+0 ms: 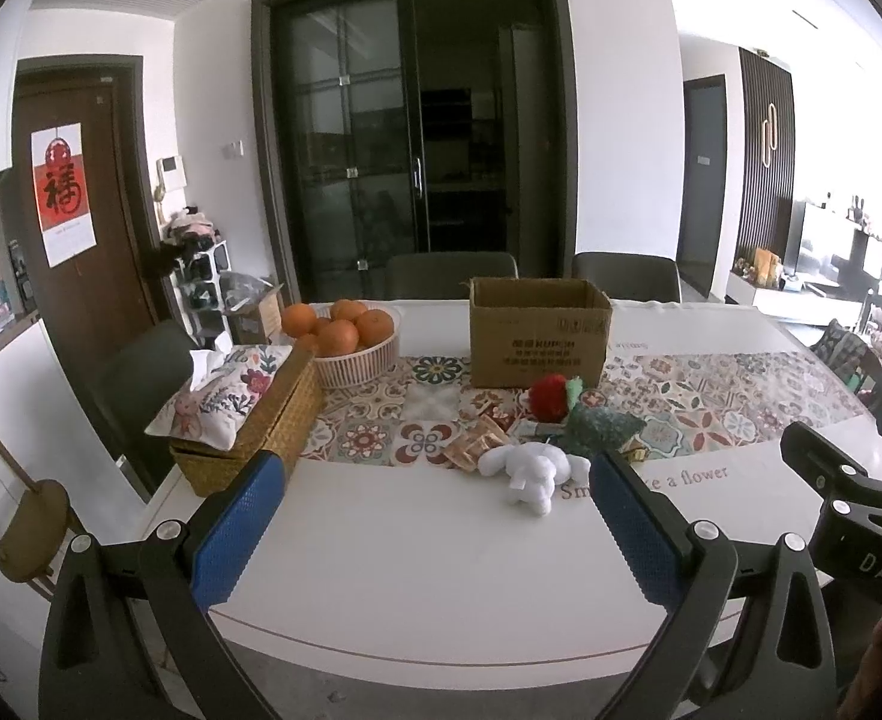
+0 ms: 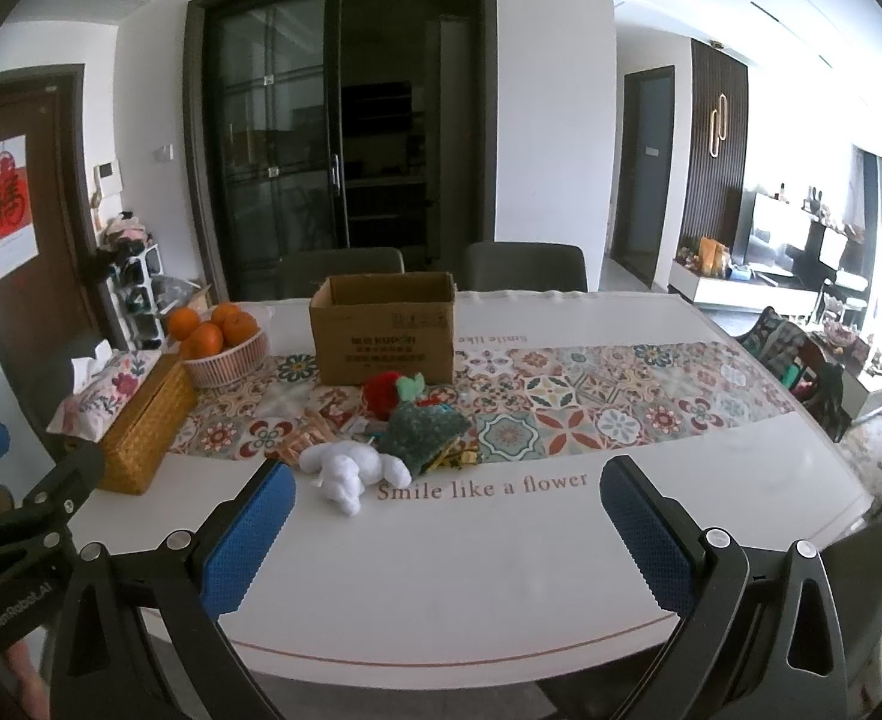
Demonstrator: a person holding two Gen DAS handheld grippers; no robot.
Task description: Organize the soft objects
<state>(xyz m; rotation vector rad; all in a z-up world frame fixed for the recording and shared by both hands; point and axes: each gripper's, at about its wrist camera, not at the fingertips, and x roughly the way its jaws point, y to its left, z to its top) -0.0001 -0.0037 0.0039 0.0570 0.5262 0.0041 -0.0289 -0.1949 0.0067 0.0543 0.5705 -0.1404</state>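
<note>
1. Hovering over the white table (image 1: 417, 588) edge: left gripper (image 1: 435, 534) & right gripper (image 2: 450, 540), both spread wide, nothing held.
2. Just ahead: white plush toy (image 2: 351, 471), dark green fabric pouch (image 2: 426, 432), red plush strawberry (image 2: 384, 391).
3. Behind them: open brown cardboard box (image 2: 384, 336).

A: What can't you make out ahead of the left claw (image 1: 435, 516)?

B: The open brown cardboard box (image 1: 537, 333): its inside is hidden behind its front wall. The green plush (image 1: 597, 429) covers small packets; I can't tell what they are.

A: And by the right claw (image 2: 444, 519)?

B: The white plush toy (image 2: 351, 468) hides its face. The white worktop (image 2: 441, 576) is cut off below the blue pads (image 2: 246, 540), and the box's print is too small to read.
</note>
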